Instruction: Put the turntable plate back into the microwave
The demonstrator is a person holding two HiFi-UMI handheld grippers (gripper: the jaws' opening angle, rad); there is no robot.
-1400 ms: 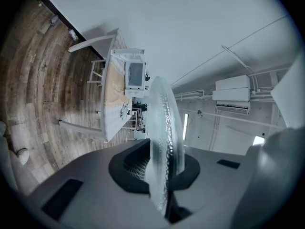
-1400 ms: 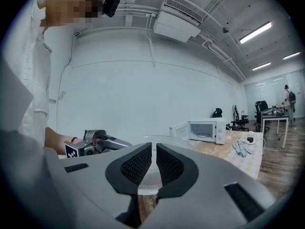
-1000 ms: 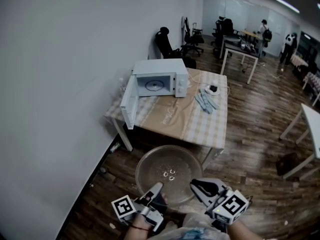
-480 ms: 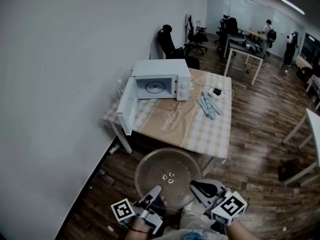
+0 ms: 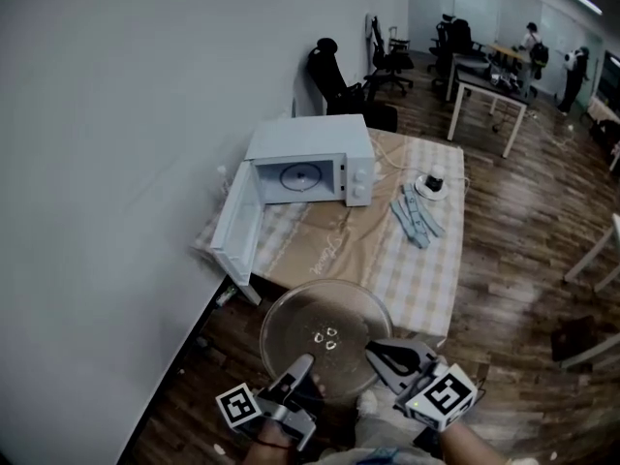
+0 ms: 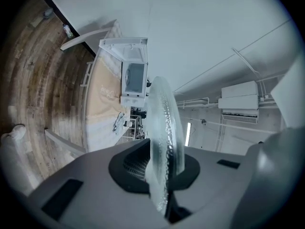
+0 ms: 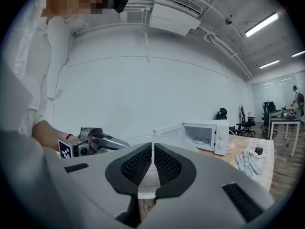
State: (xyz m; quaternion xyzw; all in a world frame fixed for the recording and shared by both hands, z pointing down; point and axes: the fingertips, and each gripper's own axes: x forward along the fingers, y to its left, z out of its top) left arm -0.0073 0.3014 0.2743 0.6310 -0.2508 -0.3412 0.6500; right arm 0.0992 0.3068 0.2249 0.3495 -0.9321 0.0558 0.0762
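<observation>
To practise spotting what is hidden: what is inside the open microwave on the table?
Inside the microwave, a round ring lies on the cavity floor, and nothing rests on it. The cavity's ceiling cannot be seen, because the top of the casing covers it.

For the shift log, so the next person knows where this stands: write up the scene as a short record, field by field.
turntable plate: glass turntable plate, carried in the air short of the table
left gripper: left gripper shut on the plate's near rim
right gripper: right gripper shut on the near rim too
microwave: microwave on the table, its door swung open
other items: gloves lying right of the microwave
status: plate not yet in the microwave
</observation>
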